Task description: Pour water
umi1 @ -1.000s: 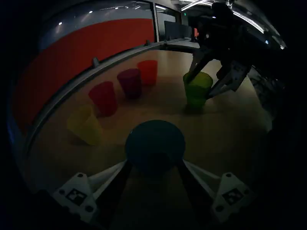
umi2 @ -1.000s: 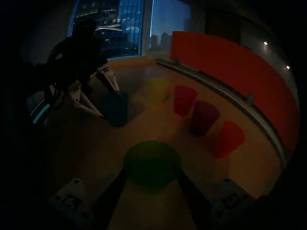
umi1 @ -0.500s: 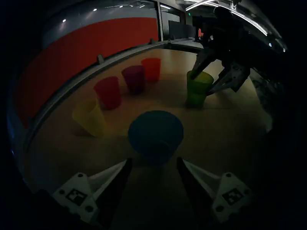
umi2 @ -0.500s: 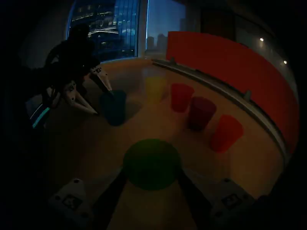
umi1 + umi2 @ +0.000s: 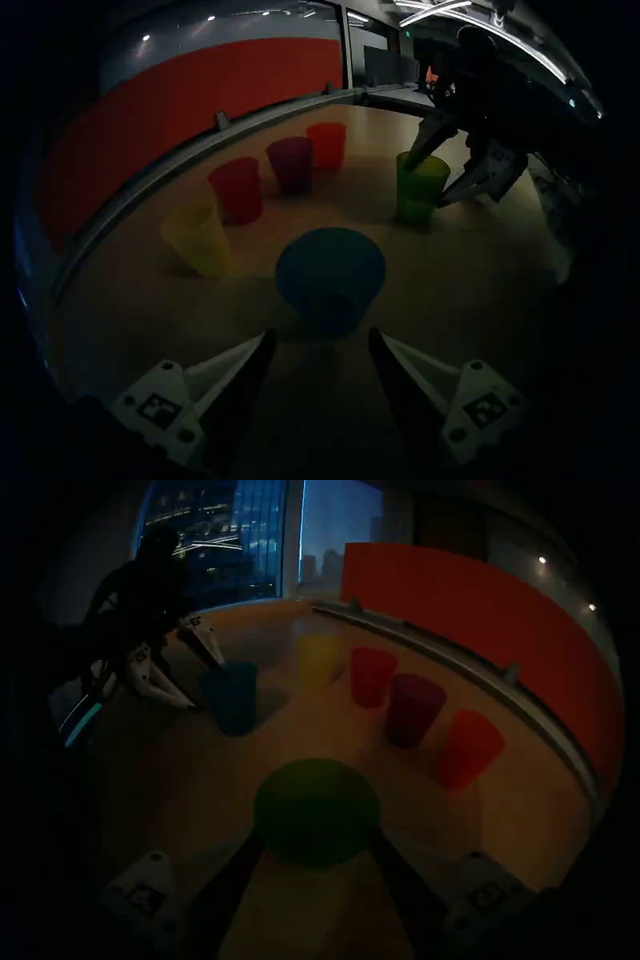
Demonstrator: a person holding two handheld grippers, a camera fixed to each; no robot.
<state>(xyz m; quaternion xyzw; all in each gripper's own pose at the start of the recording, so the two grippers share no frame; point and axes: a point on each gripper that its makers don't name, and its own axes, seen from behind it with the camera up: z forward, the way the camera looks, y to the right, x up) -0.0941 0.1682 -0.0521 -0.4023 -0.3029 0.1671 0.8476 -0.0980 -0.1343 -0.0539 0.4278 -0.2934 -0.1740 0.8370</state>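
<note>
A blue cup [image 5: 330, 272] stands upright on the wooden table [image 5: 480, 264], just ahead of my left gripper [image 5: 320, 334], whose fingers are open and clear of it. In the right gripper view the same blue cup [image 5: 230, 696] shows with the left gripper [image 5: 206, 686] behind it. A green cup [image 5: 316, 812] stands between the fingertips of my right gripper [image 5: 316, 840], which is open around its base. From the left gripper view the green cup [image 5: 420, 188] is at the far right, flanked by the right gripper [image 5: 430, 180].
Yellow [image 5: 196, 240], red [image 5: 238, 188], purple [image 5: 292, 162] and orange [image 5: 326, 144] cups stand in a row along the table's far side. Behind them run a rail and a red wall panel [image 5: 160, 104]. A dark figure [image 5: 136, 584] stands by the windows [image 5: 240, 528]. The room is dim.
The blue cup was between my left fingers a second ago; the left gripper has drawn back off it. The green cup has slid a little forward between my right fingers.
</note>
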